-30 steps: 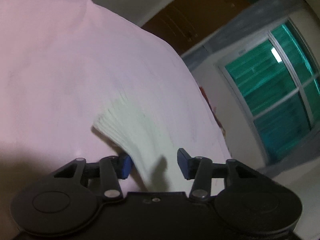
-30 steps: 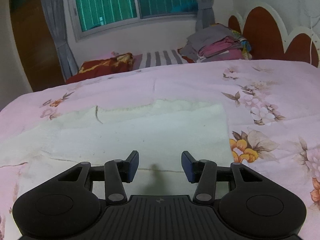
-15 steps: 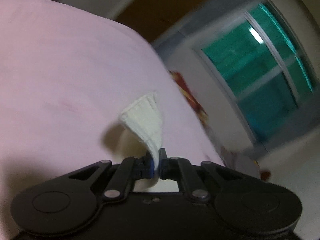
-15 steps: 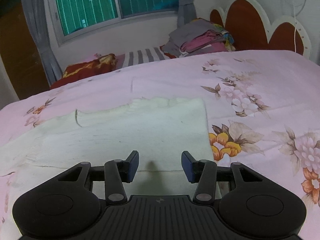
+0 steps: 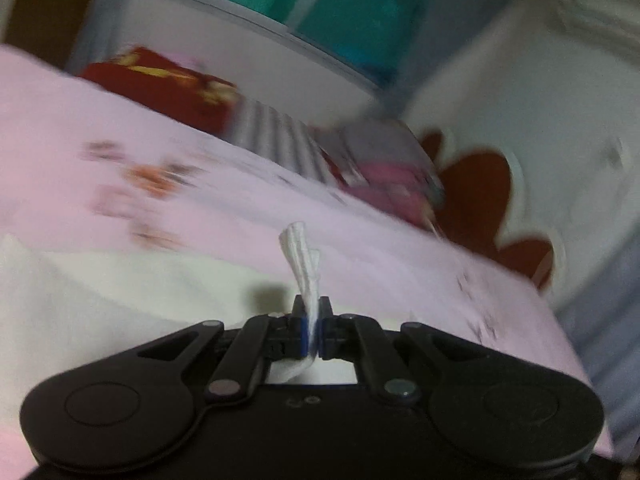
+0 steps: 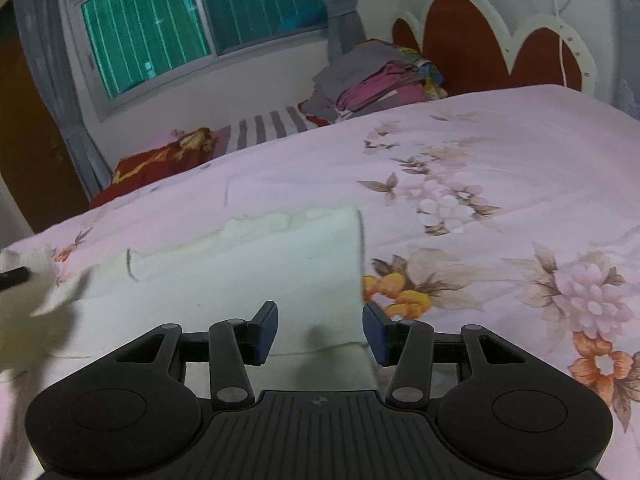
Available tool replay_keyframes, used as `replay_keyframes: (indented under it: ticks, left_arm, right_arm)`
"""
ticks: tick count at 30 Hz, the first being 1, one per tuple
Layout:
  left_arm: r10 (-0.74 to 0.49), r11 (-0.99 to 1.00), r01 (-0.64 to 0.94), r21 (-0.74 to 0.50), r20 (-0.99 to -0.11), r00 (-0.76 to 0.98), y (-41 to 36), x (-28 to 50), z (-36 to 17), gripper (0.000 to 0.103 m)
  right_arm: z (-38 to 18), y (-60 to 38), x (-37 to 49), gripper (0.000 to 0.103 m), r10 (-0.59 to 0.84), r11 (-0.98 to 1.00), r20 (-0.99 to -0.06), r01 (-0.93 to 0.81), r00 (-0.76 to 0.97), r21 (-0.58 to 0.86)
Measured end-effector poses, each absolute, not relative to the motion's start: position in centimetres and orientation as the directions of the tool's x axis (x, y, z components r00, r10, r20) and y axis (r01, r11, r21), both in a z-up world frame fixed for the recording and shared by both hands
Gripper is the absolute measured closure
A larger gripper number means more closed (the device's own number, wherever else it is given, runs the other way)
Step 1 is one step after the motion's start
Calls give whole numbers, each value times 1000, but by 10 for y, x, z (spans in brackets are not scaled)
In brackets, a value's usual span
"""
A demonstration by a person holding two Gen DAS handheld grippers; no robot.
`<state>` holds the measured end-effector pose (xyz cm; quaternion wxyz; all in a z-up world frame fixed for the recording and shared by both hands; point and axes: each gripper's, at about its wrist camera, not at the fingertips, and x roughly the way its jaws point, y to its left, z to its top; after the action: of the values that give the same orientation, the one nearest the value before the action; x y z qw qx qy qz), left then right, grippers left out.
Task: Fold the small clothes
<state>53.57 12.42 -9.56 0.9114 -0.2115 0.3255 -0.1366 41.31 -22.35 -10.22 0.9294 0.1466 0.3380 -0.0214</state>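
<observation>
A cream-white cloth (image 6: 256, 268) lies spread on the pink floral bedsheet (image 6: 500, 152). My left gripper (image 5: 313, 328) is shut on a corner of the cloth (image 5: 302, 264), which sticks up between the pads; the rest of the cloth (image 5: 120, 292) lies below it. In the right wrist view the lifted corner (image 6: 36, 284) shows blurred at the left edge. My right gripper (image 6: 320, 328) is open and empty, low over the cloth's near right corner, its right pad (image 6: 378, 334) beside the cloth's right edge.
A pile of folded clothes (image 6: 376, 80) sits at the far side of the bed by the red and white headboard (image 6: 492, 40). A red pillow (image 6: 164, 160) and a striped pillow (image 6: 268, 128) lie under the window (image 6: 192, 28).
My left gripper closed on the cloth's corner, lifted it and swung to the right. My right gripper moved right toward the cloth's right edge and stayed open.
</observation>
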Motion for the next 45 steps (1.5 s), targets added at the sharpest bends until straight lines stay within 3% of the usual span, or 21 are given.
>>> replay_keyframes:
  ticks: [6, 17, 19, 20, 23, 24, 29, 38, 41, 45]
  left_arm:
    - [-440, 891, 237, -388, -608, 661, 41, 531, -116, 99]
    - [-485, 874, 331, -355, -671, 560, -44, 529, -140, 99]
    - [-492, 870, 343, -355, -686, 536, -56, 531, -147, 87]
    - [-501, 864, 354, -359, -682, 533, -59, 529, -147, 76]
    - [-578, 815, 396, -423, -639, 507, -61, 523, -143, 20]
    - [-574, 818, 395, -418, -634, 519, -62, 519, -141, 18]
    - [-471, 882, 340, -327, -584, 661, -18, 478, -114, 25]
    - [-109, 966, -76, -248, -655, 748, 162, 413, -118, 42]
    - [-97, 970, -92, -224, -708, 700, 181, 419, -129, 47]
    - [-119, 973, -67, -222, -725, 678, 178, 437, -140, 47]
  right_arm:
    - [-103, -253, 402, 55, 53, 942, -635, 173, 771, 289]
    - [-103, -308, 375, 55, 20, 923, -648, 234, 761, 304]
    - [-103, -317, 370, 55, 19, 920, -652, 242, 758, 308]
    - [-102, -321, 370, 55, 22, 918, -654, 244, 757, 314]
    - [-100, -327, 369, 55, 39, 910, -657, 245, 753, 334]
    - [-98, -328, 369, 55, 46, 910, -655, 239, 754, 339]
    - [-92, -315, 381, 55, 114, 910, -629, 173, 769, 376]
    - [-105, -251, 436, 55, 287, 892, -624, 34, 727, 450]
    - [-116, -234, 453, 55, 313, 889, -640, 21, 702, 458]
    - [-128, -217, 469, 55, 321, 888, -661, 26, 678, 459]
